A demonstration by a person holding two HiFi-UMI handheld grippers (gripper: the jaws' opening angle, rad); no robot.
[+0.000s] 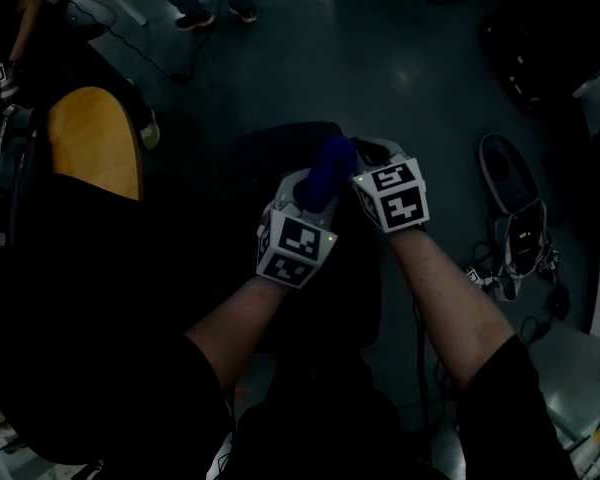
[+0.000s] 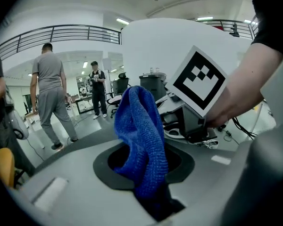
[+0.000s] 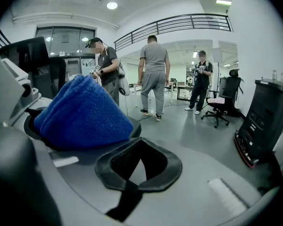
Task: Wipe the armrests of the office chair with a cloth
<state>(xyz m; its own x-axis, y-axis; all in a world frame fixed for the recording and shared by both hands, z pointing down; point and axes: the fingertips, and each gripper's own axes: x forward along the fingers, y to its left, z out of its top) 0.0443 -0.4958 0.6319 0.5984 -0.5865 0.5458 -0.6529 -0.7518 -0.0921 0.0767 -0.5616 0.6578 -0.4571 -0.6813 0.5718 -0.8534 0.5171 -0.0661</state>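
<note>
Both grippers are up close together over the dark chair [image 1: 280,146], almost side by side. The left gripper [image 1: 310,198] has the blue cloth [image 2: 141,135] pinched tight in its jaws, and the fabric stands up out of them in a tall, loose fold. From the head view the cloth sits right between the two marker cubes, well above the seat and touching no part of the chair that can be made out. The right gripper [image 3: 137,168] sits just beside it, jaws closed together with nothing between them, the bunched cloth bulging just to its left. The chair is only a dark mass down there, and its armrests can't be picked out. A yellow seat [image 1: 95,140] shows off to the left, and shoes [image 1: 515,208] lie on the floor to the right. Several people [image 3: 153,74] stand out on the open floor beyond.
</note>
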